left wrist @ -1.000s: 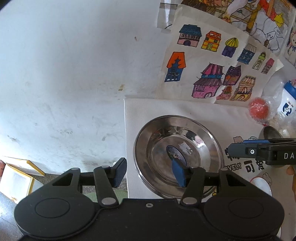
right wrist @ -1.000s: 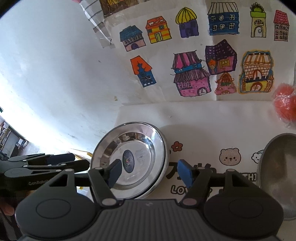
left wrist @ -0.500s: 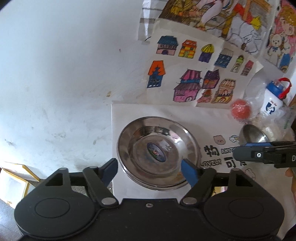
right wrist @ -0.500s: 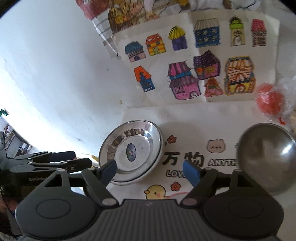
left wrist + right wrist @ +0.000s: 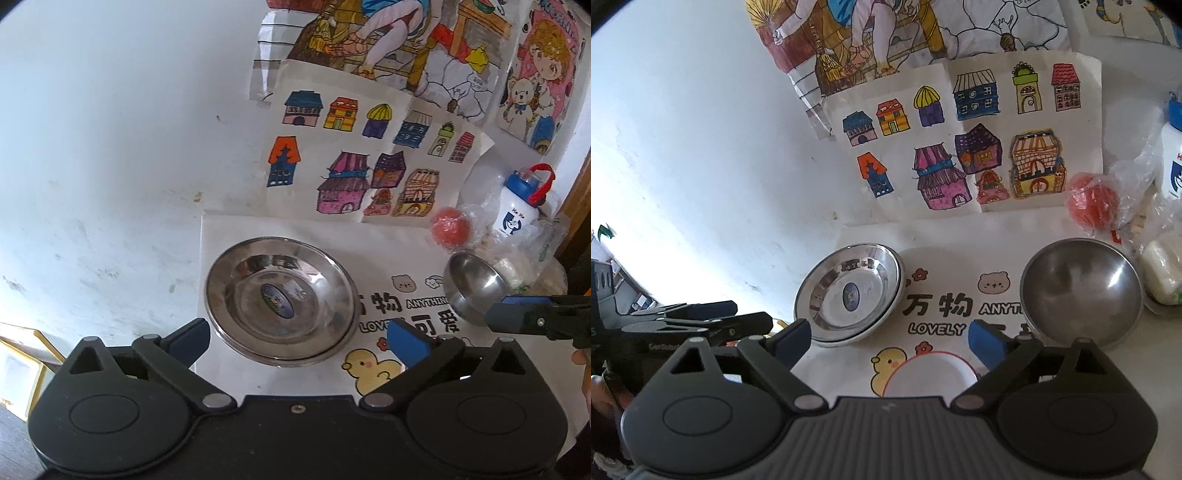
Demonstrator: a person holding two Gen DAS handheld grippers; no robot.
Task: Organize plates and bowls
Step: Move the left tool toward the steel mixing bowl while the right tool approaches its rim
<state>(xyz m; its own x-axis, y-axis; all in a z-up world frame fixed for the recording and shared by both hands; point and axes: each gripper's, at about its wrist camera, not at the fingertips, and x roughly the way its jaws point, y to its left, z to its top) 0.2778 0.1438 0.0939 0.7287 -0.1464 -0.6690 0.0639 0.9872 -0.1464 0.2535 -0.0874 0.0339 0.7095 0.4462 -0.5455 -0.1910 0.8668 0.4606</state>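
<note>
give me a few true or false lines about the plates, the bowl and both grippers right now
1. The steel plates lie stacked on the printed mat. True.
2. The left gripper clamps the plates. False: its jaws are opening, with nothing between them.
3. The steel bowl sits on the plates. False: it stands apart, to their right.
4. The right gripper holds nothing. True.
5. The bowl holds a red ball. False: the red ball lies behind it, in plastic.

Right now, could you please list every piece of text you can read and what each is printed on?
"万物 ANYT" and "LOVELY": mat, rest hidden.
"可爱": mat, left view.
"Ho Ho": bottle.
"Gen...": left gripper body, partly hidden.
Plate sticker: too small to read.
</note>
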